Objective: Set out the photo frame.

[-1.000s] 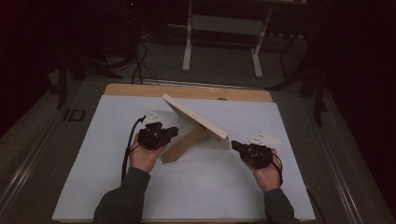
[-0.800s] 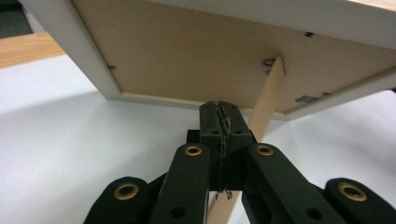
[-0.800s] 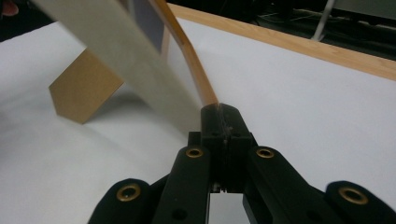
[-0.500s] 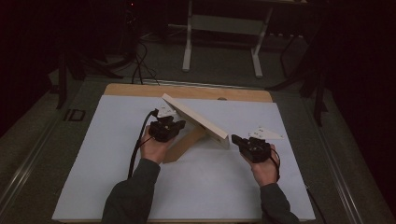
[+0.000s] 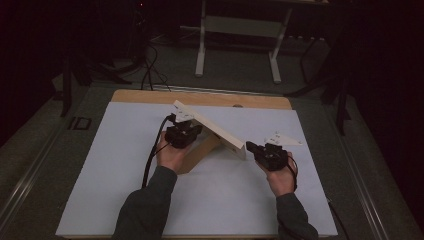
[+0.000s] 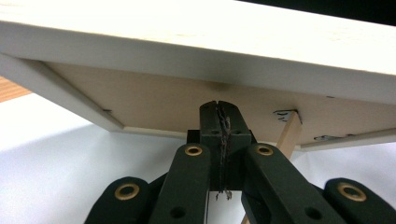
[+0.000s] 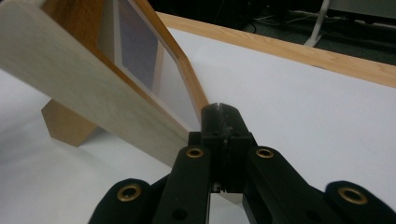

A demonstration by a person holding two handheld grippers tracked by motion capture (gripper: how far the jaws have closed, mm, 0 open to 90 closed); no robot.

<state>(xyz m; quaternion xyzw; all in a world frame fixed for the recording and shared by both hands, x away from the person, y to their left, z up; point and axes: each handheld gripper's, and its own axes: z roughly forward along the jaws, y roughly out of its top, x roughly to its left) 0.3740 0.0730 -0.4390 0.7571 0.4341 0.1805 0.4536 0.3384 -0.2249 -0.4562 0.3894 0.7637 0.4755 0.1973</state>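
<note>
Our left gripper (image 5: 184, 134) has its black jaws pressed together with nothing between them, tips just under the back of the pale wooden picture frame (image 5: 210, 129). Our right gripper (image 5: 266, 154) is likewise closed and empty, its tips right beside the frame's lower right corner; we cannot tell whether they touch it. The frame stands tilted on the white table sheet (image 5: 110, 170), propped by a light brown wooden easel leg (image 5: 200, 153). Beyond runs the table's bare wooden edge (image 5: 150, 97).
</note>
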